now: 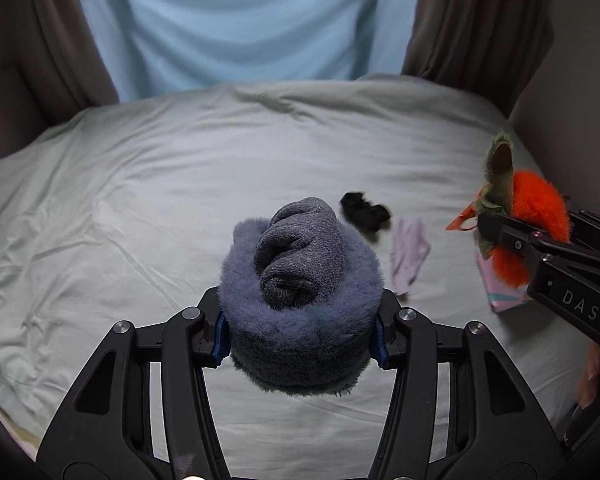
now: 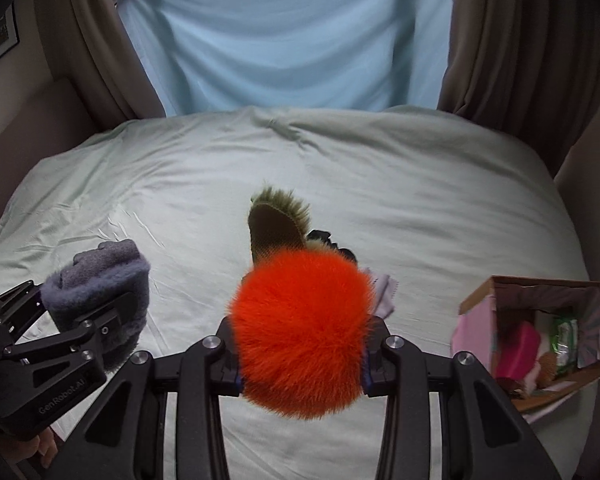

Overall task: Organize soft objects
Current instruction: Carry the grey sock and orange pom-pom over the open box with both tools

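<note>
I'm mid-carry: left gripper (image 1: pixel 300 330) clamps the grey sock (image 1: pixel 300 280), right gripper (image 2: pixel 302 354) clamps the orange plush (image 2: pixel 300 332). Next, probably, drop both into the box (image 2: pixel 540 392).

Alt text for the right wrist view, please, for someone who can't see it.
The right gripper is clamped on a fluffy orange plush toy with a green leafy top, above a pale green bed. At left, the left gripper holds a grey-blue furry item; an open cardboard box of items sits at right.
</note>
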Tool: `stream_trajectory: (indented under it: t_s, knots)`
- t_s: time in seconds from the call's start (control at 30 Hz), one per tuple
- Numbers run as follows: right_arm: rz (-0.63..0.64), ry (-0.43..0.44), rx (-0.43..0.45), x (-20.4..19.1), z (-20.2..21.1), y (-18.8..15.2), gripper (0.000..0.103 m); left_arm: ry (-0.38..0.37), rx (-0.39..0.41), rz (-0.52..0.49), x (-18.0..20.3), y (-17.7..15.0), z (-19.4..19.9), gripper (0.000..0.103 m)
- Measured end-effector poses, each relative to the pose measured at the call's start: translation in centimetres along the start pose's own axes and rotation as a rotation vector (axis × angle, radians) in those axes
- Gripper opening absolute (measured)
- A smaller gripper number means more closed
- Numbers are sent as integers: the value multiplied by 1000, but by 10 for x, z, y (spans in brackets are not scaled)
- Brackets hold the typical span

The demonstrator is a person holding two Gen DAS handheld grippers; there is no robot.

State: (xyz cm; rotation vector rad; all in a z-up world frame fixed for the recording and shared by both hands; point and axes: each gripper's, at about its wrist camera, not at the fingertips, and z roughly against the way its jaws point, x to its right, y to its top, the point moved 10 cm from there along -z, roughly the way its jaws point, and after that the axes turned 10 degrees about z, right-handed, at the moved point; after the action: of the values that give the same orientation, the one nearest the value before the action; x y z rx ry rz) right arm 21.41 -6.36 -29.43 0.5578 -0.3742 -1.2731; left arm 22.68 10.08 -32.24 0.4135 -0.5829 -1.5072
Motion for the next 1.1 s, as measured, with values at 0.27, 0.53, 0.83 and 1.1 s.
stream_trajectory:
  t_s: [0.27,0.53,0.83,1.1]
  knots:
    - [-38,-32,56,45,73,1,37,-75,55,-51,89,18,46,49]
    - [-57,-30,58,122,122,-22,37,-102,55,-30,199,9,65,49]
    - [-78,-39,30,244,140,-54,37,-124,25,-50,328,1,36,49]
    - [-109,-14,-51,326,106,-80,37,-120,-83,-55,395,-20,-21,49]
